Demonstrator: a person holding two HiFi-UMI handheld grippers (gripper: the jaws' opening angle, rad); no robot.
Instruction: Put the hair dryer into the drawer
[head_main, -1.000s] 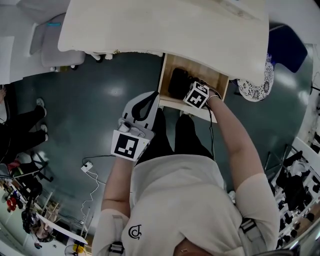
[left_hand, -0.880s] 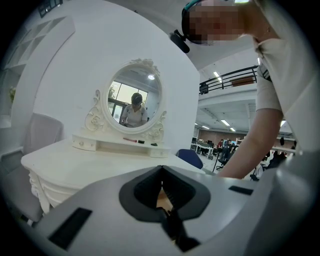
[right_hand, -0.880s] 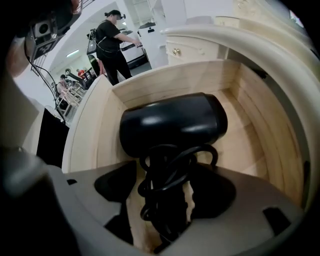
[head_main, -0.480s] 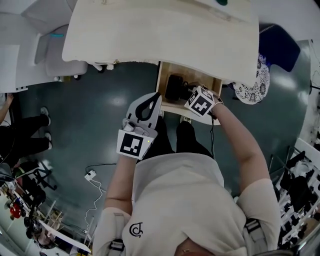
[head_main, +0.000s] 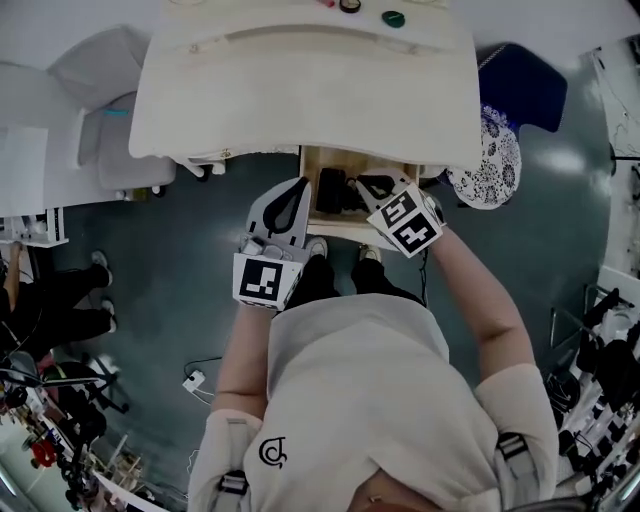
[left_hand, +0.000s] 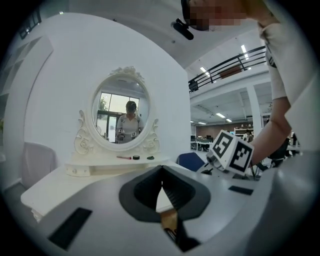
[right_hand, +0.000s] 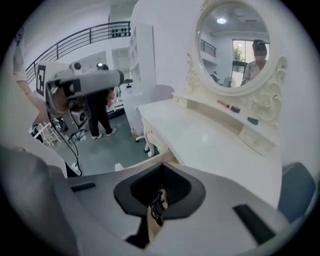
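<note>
The black hair dryer (head_main: 332, 190) lies inside the open wooden drawer (head_main: 306, 192) under the white dressing table (head_main: 300, 90). My right gripper (head_main: 364, 183) hovers above the drawer's right part with its jaws shut and nothing between them. In the right gripper view, the closed right gripper (right_hand: 161, 170) shows a bit of the black hair dryer (right_hand: 158, 201) far below it. My left gripper (head_main: 302, 184) stands just left of the drawer, clear of it. In the left gripper view, the left gripper (left_hand: 162, 172) is shut and empty, pointing at the table's mirror.
An oval mirror (left_hand: 121, 117) stands on the table with small items on its shelf. A white chair (head_main: 105, 120) is at the left, and a blue seat (head_main: 525, 85) with a patterned cushion (head_main: 495, 165) at the right. The person's feet (head_main: 316, 248) are below the drawer front. A cable (head_main: 195, 380) lies on the floor.
My right gripper rose out of the drawer, leaving the hair dryer lying there, and its jaws closed. My left gripper lifted a little beside the drawer.
</note>
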